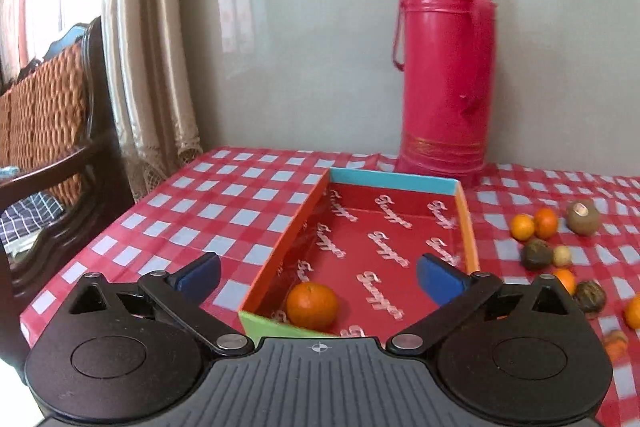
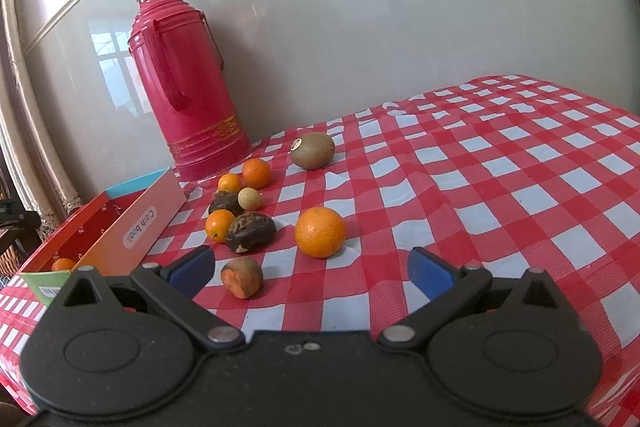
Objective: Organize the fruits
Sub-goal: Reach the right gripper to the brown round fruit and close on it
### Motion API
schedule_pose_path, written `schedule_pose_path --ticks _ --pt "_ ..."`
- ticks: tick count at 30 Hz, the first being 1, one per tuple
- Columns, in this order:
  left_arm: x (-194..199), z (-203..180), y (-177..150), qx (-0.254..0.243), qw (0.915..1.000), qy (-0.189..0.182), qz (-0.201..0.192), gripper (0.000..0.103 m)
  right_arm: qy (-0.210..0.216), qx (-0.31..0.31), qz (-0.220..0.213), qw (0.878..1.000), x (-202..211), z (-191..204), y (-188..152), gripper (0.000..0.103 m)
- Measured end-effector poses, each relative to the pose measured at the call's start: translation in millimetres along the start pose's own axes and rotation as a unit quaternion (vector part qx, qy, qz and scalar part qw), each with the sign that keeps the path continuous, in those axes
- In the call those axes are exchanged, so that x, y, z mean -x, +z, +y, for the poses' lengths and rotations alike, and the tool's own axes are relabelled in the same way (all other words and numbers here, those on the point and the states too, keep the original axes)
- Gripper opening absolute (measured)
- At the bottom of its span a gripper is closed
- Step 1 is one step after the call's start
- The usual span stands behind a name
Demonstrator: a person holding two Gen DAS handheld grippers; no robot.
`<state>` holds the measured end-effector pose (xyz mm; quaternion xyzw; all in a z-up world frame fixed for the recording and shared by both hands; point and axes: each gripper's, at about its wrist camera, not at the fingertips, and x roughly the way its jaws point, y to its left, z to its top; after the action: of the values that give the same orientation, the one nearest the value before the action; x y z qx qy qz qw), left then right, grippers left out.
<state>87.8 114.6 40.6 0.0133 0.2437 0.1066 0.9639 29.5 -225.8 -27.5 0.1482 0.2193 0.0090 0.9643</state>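
Inside box (image 1: 466, 223) — one orange (image 1: 312, 305), seemingly loose.

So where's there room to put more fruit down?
Inside the red cardboard box, beyond the lone small orange, the floor is bare. So is the checked tablecloth right of the brown kiwi. It's crowded between box and big orange.

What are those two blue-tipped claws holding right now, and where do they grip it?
Nothing. The left gripper is open above the box, and the right gripper is open over the tablecloth, with no fruit between its fingers.
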Motion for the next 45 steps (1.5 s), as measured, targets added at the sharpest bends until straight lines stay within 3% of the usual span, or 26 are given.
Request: schedule_pose_path --ticks 11,18,25,29,31,33,38,45 --pt "32.1 10.5 -55.5 -0.029 0.9993 0.020 -0.011 0.103 0.012 0.034 -0.003 0.999 2.1 8.9 0.5 0.098" --pt "33.9 28.1 -63.5 0.009 0.9994 0.032 -0.010 0.103 0.028 0.044 0.013 0.999 -6.2 18.2 2.8 0.097" --pt "30.8 49.3 -67.7 0.057 0.9978 0.033 -0.001 0.103 0.045 0.103 0.034 0.993 -20.2 46.4 4.1 0.082" --pt "29.6 53.2 -69.6 0.059 0.9975 0.039 -0.001 0.103 0.037 0.112 0.042 0.992 -30.4 51.7 7.7 0.081" --pt "29.6 54.3 -69.9 0.057 0.9975 0.042 -0.002 0.103 0.031 0.117 0.056 0.991 -39.5 52.6 7.7 0.058" --pt "29.1 55.5 -70.0 0.054 0.9976 0.042 -0.001 0.103 0.021 0.118 0.071 0.990 -48.4 53.7 6.4 0.051" --pt "28.8 58.4 -70.0 0.054 0.9975 0.046 0.000 0.103 0.011 0.123 0.092 0.988 -61.0 56.4 0.8 0.052" --pt "27.0 58.7 -69.8 0.055 0.9973 0.049 0.005 0.103 0.006 0.126 0.093 0.988 -64.8 57.5 -1.3 0.044"
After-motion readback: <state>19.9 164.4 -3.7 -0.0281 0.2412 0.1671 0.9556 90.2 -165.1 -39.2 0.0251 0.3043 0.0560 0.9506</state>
